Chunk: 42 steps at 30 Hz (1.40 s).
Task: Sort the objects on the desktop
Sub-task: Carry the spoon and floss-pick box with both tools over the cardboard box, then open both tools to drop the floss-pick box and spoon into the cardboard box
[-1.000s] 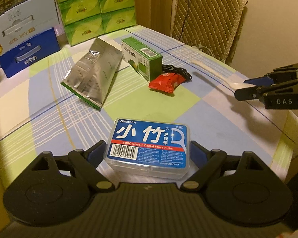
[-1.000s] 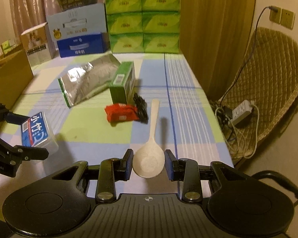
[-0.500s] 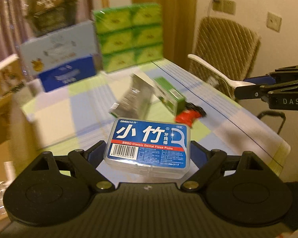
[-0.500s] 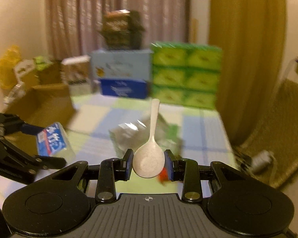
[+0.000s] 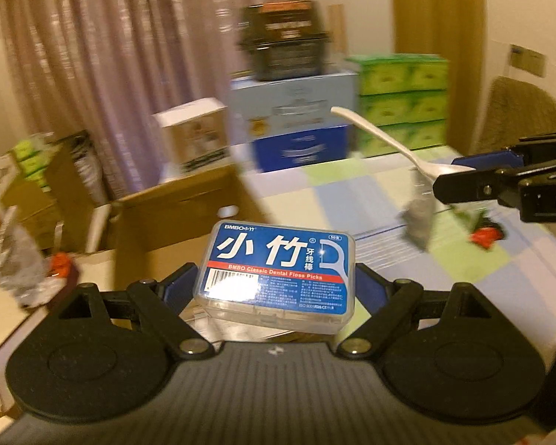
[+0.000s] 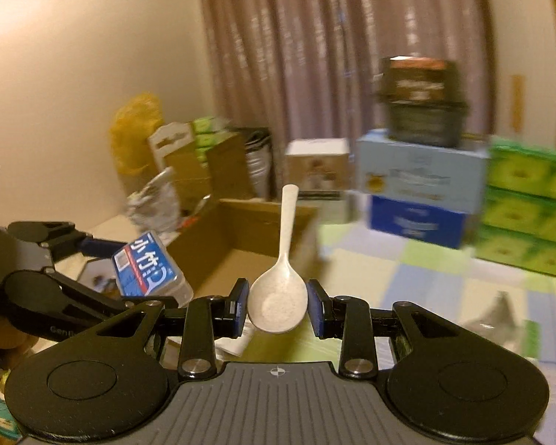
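The left gripper (image 5: 276, 287) pinched a blue-labelled dental floss pick box (image 5: 276, 276) between its widely set jaws, the box lying flat and clear of the table. The right gripper (image 6: 278, 306) clamped the bowl of a white spoon (image 6: 280, 289), whose handle pointed forward and up, away from the claw. Ahead of both claws and below them stood an open cardboard box (image 6: 241, 244); to the right of it lay the checked tablecloth (image 5: 463, 256), blurred, with a red packet (image 5: 485, 235) on it.
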{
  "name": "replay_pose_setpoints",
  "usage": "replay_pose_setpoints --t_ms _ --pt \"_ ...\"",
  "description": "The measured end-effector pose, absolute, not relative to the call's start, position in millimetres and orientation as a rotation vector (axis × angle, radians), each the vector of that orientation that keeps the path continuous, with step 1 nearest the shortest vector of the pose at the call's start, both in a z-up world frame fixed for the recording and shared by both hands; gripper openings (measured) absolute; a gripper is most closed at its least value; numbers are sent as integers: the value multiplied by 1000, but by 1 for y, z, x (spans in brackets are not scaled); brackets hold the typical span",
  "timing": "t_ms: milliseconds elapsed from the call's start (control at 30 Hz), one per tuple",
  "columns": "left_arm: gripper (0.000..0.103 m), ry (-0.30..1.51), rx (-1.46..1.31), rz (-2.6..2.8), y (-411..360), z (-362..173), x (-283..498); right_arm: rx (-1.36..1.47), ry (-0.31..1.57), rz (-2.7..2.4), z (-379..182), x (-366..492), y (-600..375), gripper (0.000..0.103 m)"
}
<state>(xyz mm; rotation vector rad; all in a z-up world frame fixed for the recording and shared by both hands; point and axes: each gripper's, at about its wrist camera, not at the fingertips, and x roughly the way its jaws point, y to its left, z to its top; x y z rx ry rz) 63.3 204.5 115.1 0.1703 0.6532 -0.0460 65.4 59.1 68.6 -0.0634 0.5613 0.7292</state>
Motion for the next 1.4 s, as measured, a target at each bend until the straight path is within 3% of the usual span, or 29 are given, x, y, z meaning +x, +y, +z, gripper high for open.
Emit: replay_pose_setpoints --t_ms 367,1167,1400 --pt "86 713 133 45 291 97 70 -83 660 805 28 94 136 31" --pt "89 732 115 34 306 69 88 -20 746 813 -5 122 154 31" --pt "90 715 108 43 305 76 75 25 740 812 -1 121 148 38"
